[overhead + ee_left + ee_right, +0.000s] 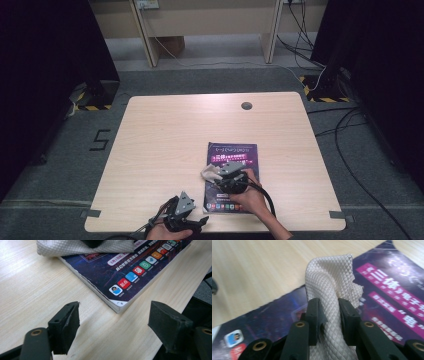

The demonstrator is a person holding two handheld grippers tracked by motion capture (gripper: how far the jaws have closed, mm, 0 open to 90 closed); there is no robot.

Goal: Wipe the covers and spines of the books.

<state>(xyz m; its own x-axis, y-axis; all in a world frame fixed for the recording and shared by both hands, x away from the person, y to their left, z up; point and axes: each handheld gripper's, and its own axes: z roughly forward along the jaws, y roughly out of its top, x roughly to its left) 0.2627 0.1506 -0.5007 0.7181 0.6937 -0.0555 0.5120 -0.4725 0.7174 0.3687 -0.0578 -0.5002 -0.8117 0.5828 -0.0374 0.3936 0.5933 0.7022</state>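
1. High view: a magazine [231, 176] lies on the desk [165, 145], its long axis running away from the person. The right tool [220, 174] sits over the magazine's middle with a pale cloth [209, 172] at its tip. The left tool [192, 220] rests at the desk's near edge, just left of the magazine's near corner.
2. Left gripper view: the left tool [113, 315] is released, jaws wide with bare desk between them. The magazine's [130, 277] corner lies just ahead; the cloth [75, 247] rests on the cover farther on.
3. Right gripper view: the right tool [329, 308] is clenched on the cloth [329, 282], which stands bunched over the cover [387, 290]. Whether its lower edge touches the cover is likely, not certain. The right hand is much nearer for wiping along the long axis.
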